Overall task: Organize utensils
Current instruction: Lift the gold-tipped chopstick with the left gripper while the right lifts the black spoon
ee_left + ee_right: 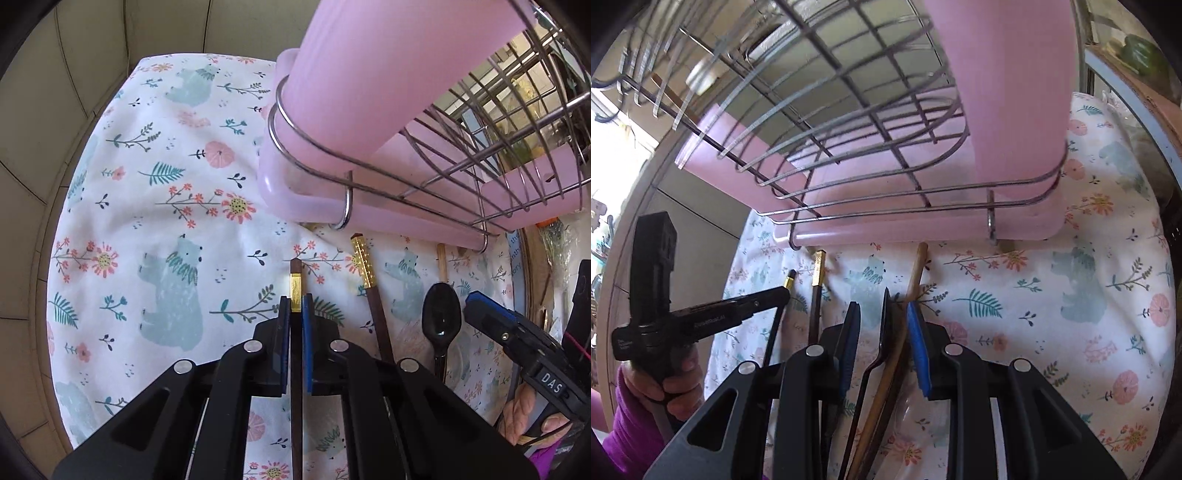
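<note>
My left gripper (295, 306) is shut on a dark brown chopstick (295, 284) just behind its gold tip, a little above the cloth. Its mate, a chopstick with a gold band (364, 269), lies to the right on the cloth. Beside that lie a black plastic spoon (441, 317) and a thin wooden stick (441, 262). My right gripper (884, 332) stands open over the black spoon (884, 328) and the wooden stick (916, 273), which show between its fingers without being pressed. In the right wrist view the left gripper (785, 291) holds its chopstick (790, 278) at the left.
A wire dish rack (424, 147) on a pink tray (280, 184) stands just beyond the utensils, with a tall pink holder (369, 74) at its corner. A floral bear-print cloth (166, 221) covers the table. A hand in a purple sleeve (635, 424) holds the left gripper.
</note>
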The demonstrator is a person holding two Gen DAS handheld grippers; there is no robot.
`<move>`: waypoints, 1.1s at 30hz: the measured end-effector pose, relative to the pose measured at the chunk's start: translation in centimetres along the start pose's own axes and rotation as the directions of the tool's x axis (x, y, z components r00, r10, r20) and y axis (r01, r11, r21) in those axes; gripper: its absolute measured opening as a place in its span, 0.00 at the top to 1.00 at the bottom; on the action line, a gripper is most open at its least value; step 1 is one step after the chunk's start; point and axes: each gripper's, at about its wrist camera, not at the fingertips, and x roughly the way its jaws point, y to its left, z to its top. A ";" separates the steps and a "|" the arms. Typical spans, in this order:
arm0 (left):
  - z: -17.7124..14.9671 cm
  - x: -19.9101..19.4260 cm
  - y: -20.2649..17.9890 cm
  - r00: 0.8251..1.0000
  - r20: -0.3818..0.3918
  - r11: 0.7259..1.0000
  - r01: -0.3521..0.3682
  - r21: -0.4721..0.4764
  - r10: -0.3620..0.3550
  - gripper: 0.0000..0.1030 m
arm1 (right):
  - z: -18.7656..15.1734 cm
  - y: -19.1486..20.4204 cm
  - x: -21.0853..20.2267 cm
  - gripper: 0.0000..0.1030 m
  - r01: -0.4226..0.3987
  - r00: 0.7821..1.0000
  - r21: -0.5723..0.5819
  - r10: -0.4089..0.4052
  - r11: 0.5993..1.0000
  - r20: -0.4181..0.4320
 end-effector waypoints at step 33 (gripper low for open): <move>-2.7 -17.3 0.8 0.854 0.500 0.988 0.156 0.017 -0.144 0.95 | -1.6 3.1 -15.5 0.98 0.051 0.834 -0.127 0.028 0.991 0.551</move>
